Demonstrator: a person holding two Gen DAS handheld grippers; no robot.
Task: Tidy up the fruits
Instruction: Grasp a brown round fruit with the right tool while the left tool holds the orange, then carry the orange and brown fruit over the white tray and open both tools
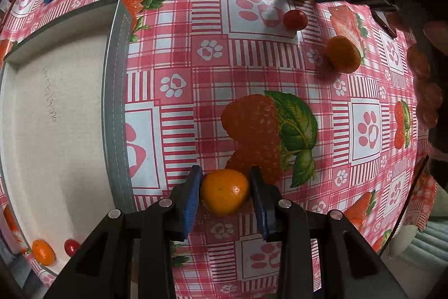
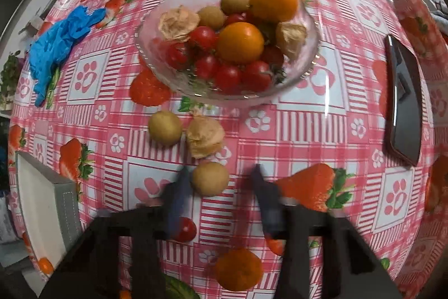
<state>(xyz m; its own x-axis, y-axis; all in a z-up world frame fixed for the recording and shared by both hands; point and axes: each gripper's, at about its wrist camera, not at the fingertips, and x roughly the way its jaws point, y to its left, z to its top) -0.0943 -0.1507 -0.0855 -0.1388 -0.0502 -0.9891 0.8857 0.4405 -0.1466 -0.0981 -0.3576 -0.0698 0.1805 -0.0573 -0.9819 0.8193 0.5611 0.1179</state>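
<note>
Pinching small orange [image 1: 224,192] across its middle with left tongs [image 1: 225,199]; smooth, round, roll-prone; right tongs [image 2: 221,192] spread, empty.

Right gripper [image 2: 221,181] motion-blurred; grey tray [image 1: 117,91] cut off at left edge.
</note>
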